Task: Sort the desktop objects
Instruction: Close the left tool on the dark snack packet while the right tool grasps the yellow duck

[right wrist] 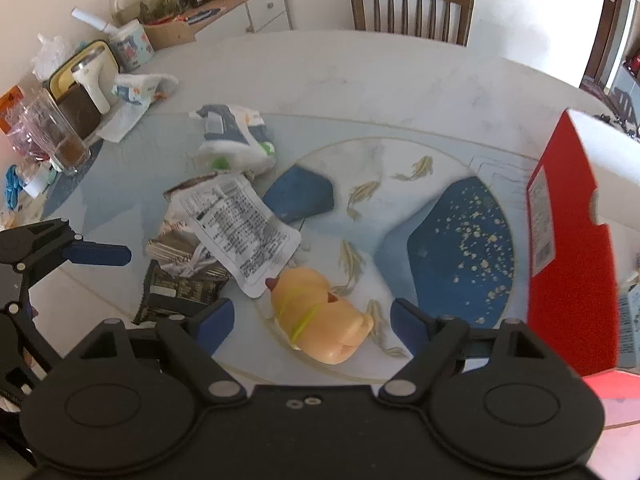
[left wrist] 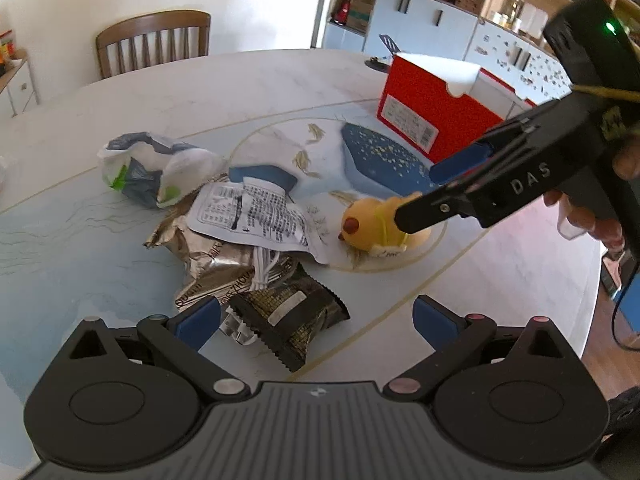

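A yellow plush toy (right wrist: pixel 316 312) with a green band lies on the painted table between the wide-apart pads of my right gripper (right wrist: pixel 312 316), which do not touch it. In the left wrist view that right gripper (left wrist: pixel 432 188) hangs open over the toy (left wrist: pixel 372 226). My left gripper (left wrist: pixel 316 320) stands open above a dark snack packet (left wrist: pixel 296 320). Behind the packet lie a white printed pouch (left wrist: pixel 256 216), a silver wrapper (left wrist: pixel 200 252) and a crumpled white, blue and green bag (left wrist: pixel 148 168). A red box (left wrist: pixel 428 108) stands open at the right.
A glass (right wrist: pixel 60 140), a mug (right wrist: pixel 132 46), a white hand-held device (right wrist: pixel 92 84) and tissues crowd the table's far left. A wooden chair (right wrist: pixel 412 4) stands behind the table. The table's edge (left wrist: pixel 588 280) curves past at the right, with floor beyond.
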### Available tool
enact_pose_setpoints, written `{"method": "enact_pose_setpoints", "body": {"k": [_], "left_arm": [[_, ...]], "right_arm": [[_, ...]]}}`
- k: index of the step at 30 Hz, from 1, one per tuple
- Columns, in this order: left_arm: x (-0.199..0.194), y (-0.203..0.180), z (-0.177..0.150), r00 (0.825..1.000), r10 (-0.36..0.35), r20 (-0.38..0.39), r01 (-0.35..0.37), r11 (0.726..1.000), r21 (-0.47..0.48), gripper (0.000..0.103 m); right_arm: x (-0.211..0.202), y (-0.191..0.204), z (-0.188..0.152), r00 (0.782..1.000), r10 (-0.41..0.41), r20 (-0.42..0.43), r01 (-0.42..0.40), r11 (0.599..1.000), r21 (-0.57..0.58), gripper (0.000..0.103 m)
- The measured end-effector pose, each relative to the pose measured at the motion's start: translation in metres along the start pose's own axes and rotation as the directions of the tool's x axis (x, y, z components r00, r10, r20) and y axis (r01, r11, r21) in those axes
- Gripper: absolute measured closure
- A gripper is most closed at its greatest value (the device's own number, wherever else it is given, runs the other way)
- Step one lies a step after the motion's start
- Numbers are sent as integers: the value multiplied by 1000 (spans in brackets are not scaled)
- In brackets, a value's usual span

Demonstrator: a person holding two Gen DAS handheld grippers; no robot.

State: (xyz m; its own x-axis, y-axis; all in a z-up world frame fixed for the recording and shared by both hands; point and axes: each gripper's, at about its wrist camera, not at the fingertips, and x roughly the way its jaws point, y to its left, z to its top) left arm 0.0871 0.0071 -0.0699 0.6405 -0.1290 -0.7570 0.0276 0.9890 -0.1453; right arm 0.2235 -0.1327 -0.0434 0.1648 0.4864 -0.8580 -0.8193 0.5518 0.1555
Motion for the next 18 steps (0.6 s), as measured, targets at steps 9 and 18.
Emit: {"method": "enact_pose_setpoints", "body": {"k": [9,18], "left_arm": [[22,-1,-5,999,41,-6,-40,997,67,0],[31,-6,-7,998,67,15,-68,991,118,1]], "right_arm": [[26,0,0,999,-13,-53,12,1000,-22,18],[44,-2,-3,996,-22,-91,19,999,-28,18]]}}
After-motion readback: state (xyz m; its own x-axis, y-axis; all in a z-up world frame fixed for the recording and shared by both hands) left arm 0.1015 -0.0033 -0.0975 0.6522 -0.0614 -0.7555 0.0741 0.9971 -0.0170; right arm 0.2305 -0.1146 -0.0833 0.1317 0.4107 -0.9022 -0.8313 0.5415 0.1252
